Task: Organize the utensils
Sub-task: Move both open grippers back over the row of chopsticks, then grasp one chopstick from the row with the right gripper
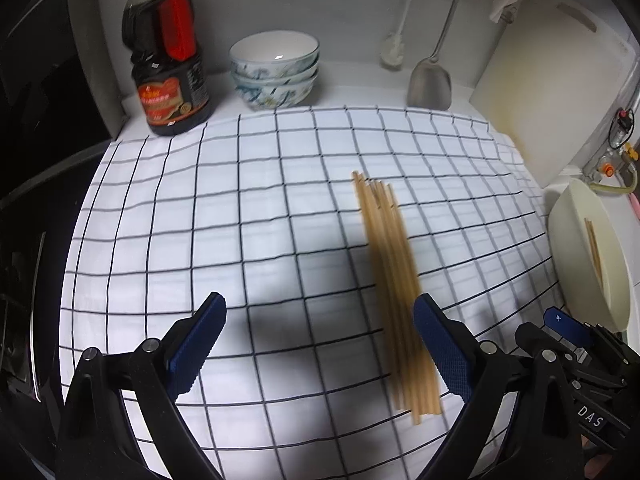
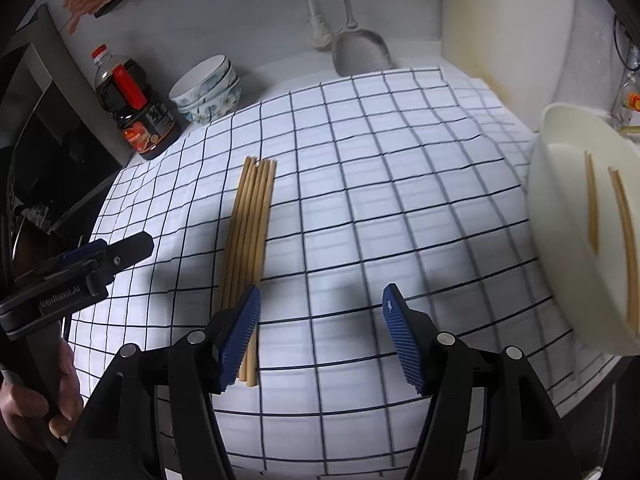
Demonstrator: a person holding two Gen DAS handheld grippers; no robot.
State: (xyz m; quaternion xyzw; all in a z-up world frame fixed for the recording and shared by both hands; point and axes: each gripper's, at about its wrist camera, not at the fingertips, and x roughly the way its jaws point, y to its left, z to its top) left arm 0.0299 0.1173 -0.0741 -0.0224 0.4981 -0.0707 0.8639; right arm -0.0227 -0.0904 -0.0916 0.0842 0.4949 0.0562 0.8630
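A bundle of several wooden chopsticks [image 1: 394, 280] lies on the white checked cloth [image 1: 240, 220]. My left gripper [image 1: 320, 308] hovers over the cloth, open, with the bundle just inside its right finger [image 1: 440, 344] and no pad pressing on it. In the right wrist view my right gripper [image 2: 322, 296] is open and holds nothing; the chopsticks [image 2: 250, 220] run behind its left finger [image 2: 236, 336]. At the right stands a cream tub [image 2: 568, 240] with a few chopsticks [image 2: 592, 200] inside. Each view shows the other gripper: the right one [image 1: 560, 322], the left one [image 2: 120, 252].
Along the back wall stand a dark sauce bottle [image 1: 168, 64], stacked patterned bowls [image 1: 276, 72], a hanging brush [image 1: 394, 50] and a metal spatula [image 1: 430, 84]. A pale cutting board [image 1: 556, 80] leans at the right. A hand [image 2: 60, 400] grips the left tool.
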